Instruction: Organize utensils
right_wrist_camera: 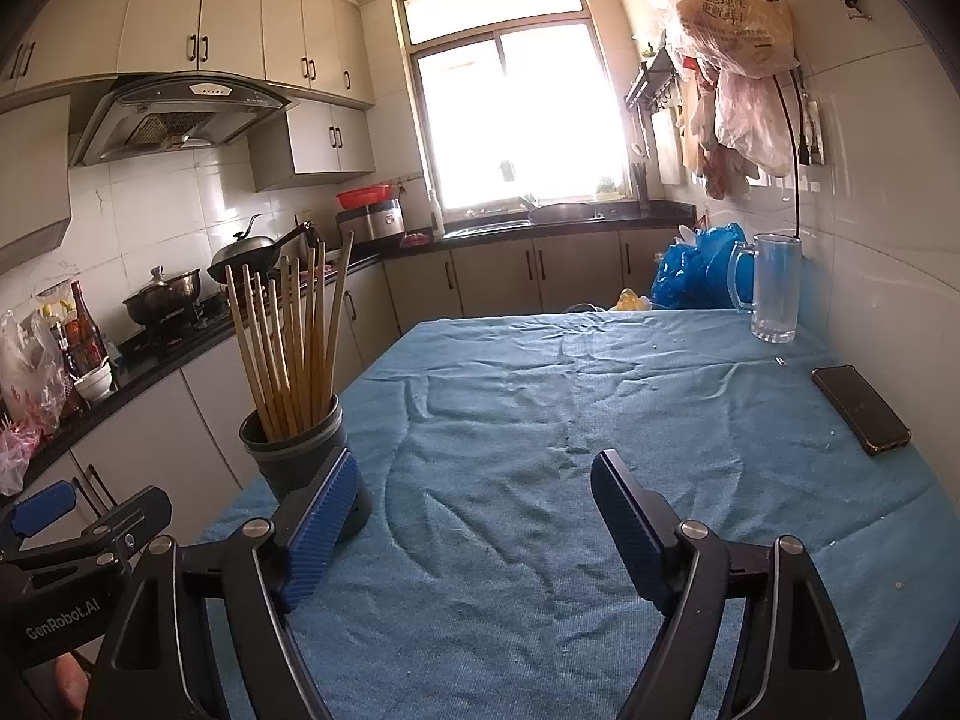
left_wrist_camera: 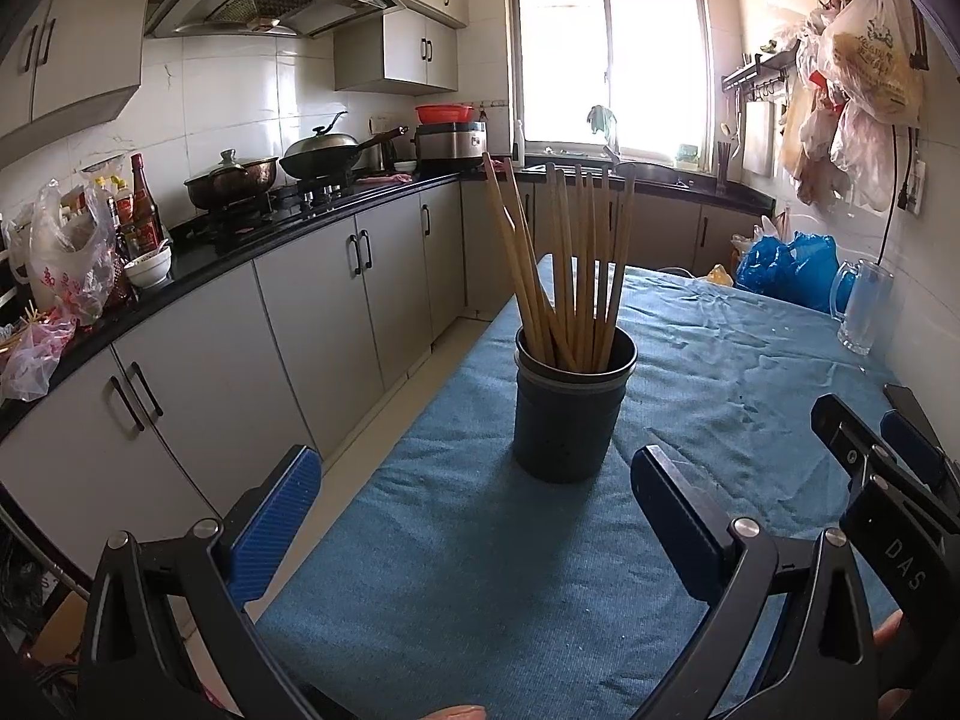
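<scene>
Over the blue tablecloth (right_wrist_camera: 540,396) | I see left gripper (left_wrist_camera: 474,510) spread wide, empty | right gripper (right_wrist_camera: 474,516) likewise released | chopsticks (left_wrist_camera: 570,264) upright in dark holder (left_wrist_camera: 567,420) (ahead of left jaws) | phone (right_wrist_camera: 861,408), glass mug (right_wrist_camera: 771,288) beyond.

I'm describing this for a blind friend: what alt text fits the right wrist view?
Open right gripper above a blue tablecloth, nothing between its pads. A dark cup of wooden chopsticks stands at left; a glass mug and phone sit at right.
</scene>
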The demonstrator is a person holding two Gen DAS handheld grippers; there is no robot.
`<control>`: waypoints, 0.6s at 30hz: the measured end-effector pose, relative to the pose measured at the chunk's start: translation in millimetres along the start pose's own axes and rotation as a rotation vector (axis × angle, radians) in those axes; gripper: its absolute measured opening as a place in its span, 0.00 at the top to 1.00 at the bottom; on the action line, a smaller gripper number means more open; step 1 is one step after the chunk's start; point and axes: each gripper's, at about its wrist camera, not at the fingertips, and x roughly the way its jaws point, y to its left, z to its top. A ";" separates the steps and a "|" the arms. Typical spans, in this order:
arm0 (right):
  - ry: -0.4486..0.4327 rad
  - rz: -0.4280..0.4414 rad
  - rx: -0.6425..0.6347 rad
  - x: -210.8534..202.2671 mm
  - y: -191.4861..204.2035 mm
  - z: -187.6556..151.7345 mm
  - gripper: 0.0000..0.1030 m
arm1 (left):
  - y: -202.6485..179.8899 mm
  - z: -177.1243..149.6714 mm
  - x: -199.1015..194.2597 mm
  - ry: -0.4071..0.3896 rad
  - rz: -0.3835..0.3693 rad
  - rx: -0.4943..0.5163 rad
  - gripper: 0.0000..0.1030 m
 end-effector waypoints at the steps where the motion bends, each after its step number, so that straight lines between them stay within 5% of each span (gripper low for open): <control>1: -0.001 -0.001 -0.001 -0.2 0.3 -0.2 0.18 | 0.3 -0.7 0.1 0.001 -0.001 0.000 0.00; 18: -0.006 -0.003 -0.014 -4.2 2.3 0.1 0.17 | 0.6 -6.2 2.4 0.011 -0.018 0.009 0.00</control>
